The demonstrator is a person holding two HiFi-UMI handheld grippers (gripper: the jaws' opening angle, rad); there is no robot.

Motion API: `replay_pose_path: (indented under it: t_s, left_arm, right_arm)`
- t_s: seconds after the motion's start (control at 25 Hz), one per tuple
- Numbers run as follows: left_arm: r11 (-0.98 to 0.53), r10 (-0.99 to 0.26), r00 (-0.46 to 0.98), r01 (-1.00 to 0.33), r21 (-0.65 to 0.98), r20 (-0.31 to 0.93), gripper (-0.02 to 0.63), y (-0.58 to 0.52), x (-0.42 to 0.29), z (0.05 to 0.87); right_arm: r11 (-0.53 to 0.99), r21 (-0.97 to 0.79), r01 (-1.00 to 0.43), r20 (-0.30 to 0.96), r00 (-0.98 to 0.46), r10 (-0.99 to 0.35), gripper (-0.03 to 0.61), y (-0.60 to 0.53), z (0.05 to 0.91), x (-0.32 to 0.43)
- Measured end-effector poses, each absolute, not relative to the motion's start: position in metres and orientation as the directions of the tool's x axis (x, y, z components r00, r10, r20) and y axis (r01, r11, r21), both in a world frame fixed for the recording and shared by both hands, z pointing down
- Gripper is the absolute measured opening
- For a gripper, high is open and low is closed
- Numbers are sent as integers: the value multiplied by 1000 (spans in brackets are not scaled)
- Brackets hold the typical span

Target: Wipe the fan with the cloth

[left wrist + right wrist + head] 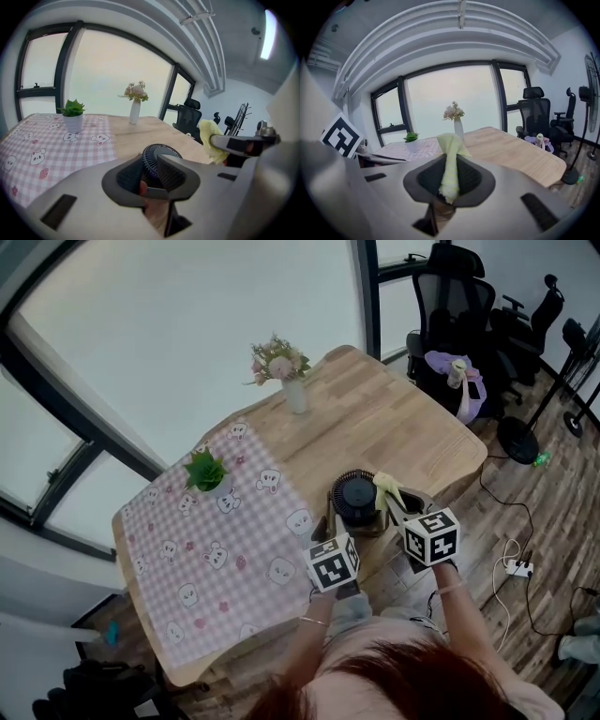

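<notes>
A small round black fan (356, 493) stands on the wooden table (394, 418) near its front edge, and its grille (159, 157) shows just past the left jaws. My left gripper (328, 523) (150, 165) is at the fan's left side, open; its pads do not press on the fan. To the fan's right, my right gripper (401, 506) (450, 180) is shut on a pale yellow cloth (387, 487) (451, 159), which sticks up from between the jaws. The left gripper view also shows the cloth (209, 138), off to the right.
A pink checked tablecloth (216, 549) covers the table's left half and carries a small potted plant (206, 472). A vase of flowers (292, 381) stands at the far side. Office chairs (459, 296), a floor stand (517, 439) and a power strip (518, 568) are on the right.
</notes>
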State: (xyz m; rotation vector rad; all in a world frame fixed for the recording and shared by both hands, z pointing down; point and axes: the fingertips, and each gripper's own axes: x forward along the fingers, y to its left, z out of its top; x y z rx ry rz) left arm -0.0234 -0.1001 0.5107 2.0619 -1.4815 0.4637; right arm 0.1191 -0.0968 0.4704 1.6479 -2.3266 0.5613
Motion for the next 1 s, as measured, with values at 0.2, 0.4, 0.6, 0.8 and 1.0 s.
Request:
replay_pose_path:
  t_s: [0.2, 0.4, 0.6, 0.8, 1.0]
  left_arm:
    - [-265, -794, 334, -942, 206, 508, 65, -85, -18, 482]
    - [-309, -823, 355, -935, 174, 443, 37, -70, -15, 461]
    - [-309, -845, 352, -936, 168, 404, 18, -61, -16, 440]
    - [-320, -868, 362, -931, 176, 340, 14, -45, -15, 408]
    - [-363, -871, 391, -920, 147, 297, 14, -27, -11, 382]
  right_arm:
    - [293, -129, -947, 377, -320, -869, 49, -88, 451, 125]
    - [322, -119, -939, 335, -343, -878, 49, -72, 432, 123]
    - [318, -96, -943, 287, -332, -898, 49, -60, 411, 128]
    - [318, -121, -940, 200, -337, -920, 49, -37, 381, 137]
    - [335, -173, -926, 126, -359, -925, 49, -14, 360, 140]
